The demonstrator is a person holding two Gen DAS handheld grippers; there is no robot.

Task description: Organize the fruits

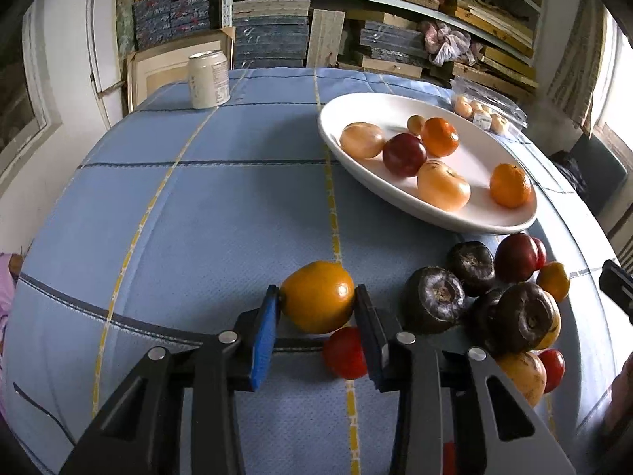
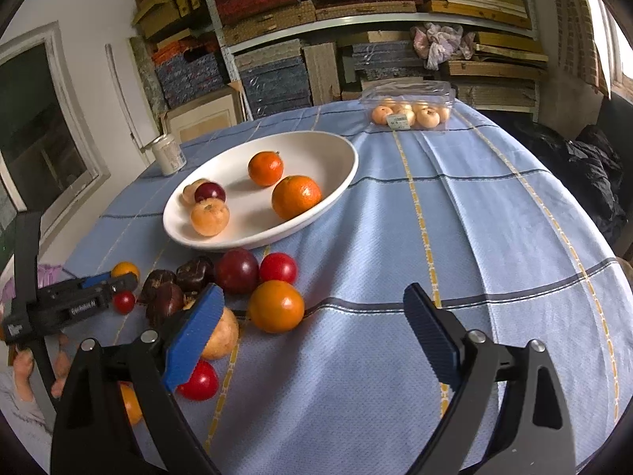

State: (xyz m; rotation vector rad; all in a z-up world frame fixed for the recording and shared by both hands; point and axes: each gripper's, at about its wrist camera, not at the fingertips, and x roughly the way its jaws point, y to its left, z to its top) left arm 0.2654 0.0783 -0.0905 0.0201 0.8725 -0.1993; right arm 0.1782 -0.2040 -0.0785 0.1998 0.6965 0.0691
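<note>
Orange fruit (image 1: 318, 297) sits clamped in the left hand-held gripper (image 1: 318, 308); next, lift it to the plate (image 1: 494, 223). Right hand-held gripper (image 2: 312, 316) gapes, idle.

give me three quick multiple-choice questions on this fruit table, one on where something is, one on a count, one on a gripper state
1. Where does the drink can stand?
A. inside the white bowl
B. on the blue tablecloth, apart from the bowl
C. on the shelf behind the table

2. How many fruits lie in the white bowl?
A. two
B. six
C. ten

3. What is the state of the left gripper?
A. closed around an orange-yellow fruit
B. wide open over bare cloth
C. holding the can

Answers:
1 B: the can sits on the tablecloth near the far left edge, well away from the bowl.
2 B: the left wrist view shows three pale peach-coloured, two bright orange and one dark red.
3 A: both blue pads press the sides of the orange-yellow fruit; the right gripper is the one open.
</note>
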